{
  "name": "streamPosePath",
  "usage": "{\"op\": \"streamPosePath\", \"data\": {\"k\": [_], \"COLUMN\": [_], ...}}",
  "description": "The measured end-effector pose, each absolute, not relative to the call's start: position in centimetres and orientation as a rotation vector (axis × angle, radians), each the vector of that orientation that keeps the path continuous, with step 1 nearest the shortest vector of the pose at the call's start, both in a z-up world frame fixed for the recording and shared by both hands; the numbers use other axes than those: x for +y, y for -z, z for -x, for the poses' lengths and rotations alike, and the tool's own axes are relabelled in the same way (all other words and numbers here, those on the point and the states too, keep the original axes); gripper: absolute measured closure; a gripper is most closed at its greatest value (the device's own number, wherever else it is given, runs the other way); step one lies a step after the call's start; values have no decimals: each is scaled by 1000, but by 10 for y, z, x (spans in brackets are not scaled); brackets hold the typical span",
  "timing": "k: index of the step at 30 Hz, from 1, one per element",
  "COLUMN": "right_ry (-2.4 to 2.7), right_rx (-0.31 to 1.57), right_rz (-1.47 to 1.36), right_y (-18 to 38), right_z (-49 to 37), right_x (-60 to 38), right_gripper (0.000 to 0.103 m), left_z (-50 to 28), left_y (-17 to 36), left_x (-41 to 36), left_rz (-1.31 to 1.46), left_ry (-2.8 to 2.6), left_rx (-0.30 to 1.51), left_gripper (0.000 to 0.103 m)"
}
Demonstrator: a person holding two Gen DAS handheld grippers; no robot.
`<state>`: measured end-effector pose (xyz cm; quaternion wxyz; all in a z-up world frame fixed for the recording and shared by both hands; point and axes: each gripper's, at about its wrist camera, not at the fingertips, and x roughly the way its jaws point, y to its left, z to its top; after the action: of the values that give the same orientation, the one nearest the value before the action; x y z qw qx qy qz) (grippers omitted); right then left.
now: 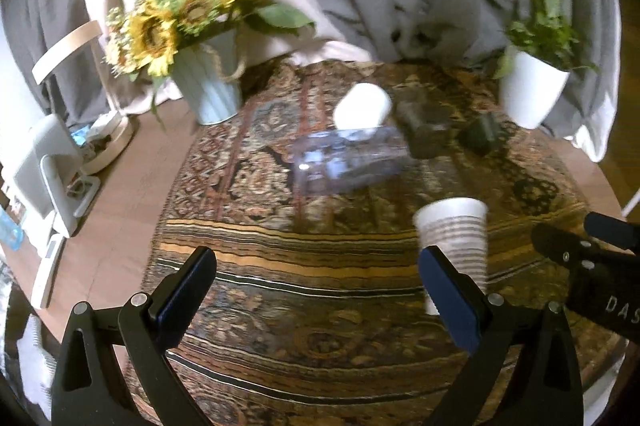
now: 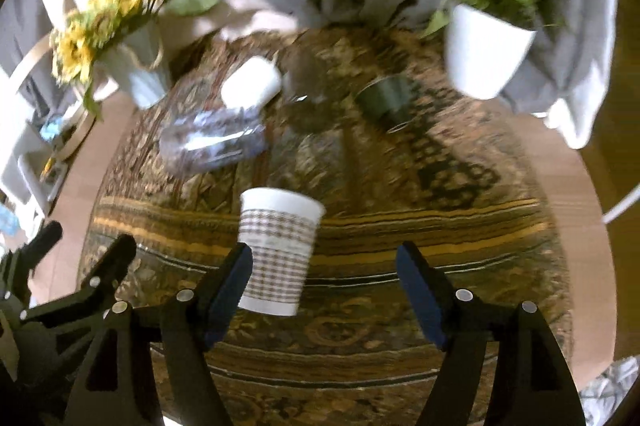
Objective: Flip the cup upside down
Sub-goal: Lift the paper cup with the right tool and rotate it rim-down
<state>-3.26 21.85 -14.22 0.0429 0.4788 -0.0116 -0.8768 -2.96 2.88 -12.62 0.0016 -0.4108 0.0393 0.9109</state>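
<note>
Spread over the round table, a patterned brown-and-gold woven cloth (image 2: 400, 238), with a white pot of sunflowers (image 1: 208, 86) far left and a white pot of green leaves (image 2: 484, 54) far right. Between them, lying on their sides, a clear plastic bottle (image 1: 348, 162), a white cup (image 1: 362, 106) and a dark green can (image 2: 384, 98).

Nearer, standing upright with mouth up on the cloth, the white paper cup with brown bands (image 2: 278, 250). Probably light, thin-walled and easily crushed or tipped; best taken gently across the mid-body, below the stiffer rim.

Right gripper (image 2: 324, 290) spread wide, holding nothing, cup just inside its left finger, contact hard to tell through the blur. Left gripper (image 1: 320, 294) also wide open and empty, cup behind its right finger.

From the right wrist, the cup's whole height and base; from the left wrist, base hidden behind the finger, but the right gripper's body at the far right edge.
</note>
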Motion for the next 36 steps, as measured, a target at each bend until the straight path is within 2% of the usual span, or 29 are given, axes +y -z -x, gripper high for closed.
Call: {"op": "streamPosePath", "data": {"k": [10, 24, 33, 35, 36], "right_ry": [2728, 2723, 2689, 2686, 2686], "right_rx": [-78, -13, 2, 7, 8], "right_rz": [-1544, -1677, -1703, -1702, -1702], "right_y": [155, 197, 208, 209, 209], "right_z": [10, -4, -4, -4, -4], "right_x": [271, 314, 317, 318, 319], "right_gripper": [29, 29, 29, 29, 29], "left_z": [10, 5, 11, 11, 11], "left_y": [143, 206, 221, 223, 224], "left_x": [82, 122, 129, 130, 131], "left_rz": [1263, 1203, 1208, 1221, 1225], "left_ry": [-2741, -2754, -2757, -2749, -2745], "left_rx": [149, 165, 167, 158, 157], "left_gripper": [0, 2, 25, 37, 40]}}
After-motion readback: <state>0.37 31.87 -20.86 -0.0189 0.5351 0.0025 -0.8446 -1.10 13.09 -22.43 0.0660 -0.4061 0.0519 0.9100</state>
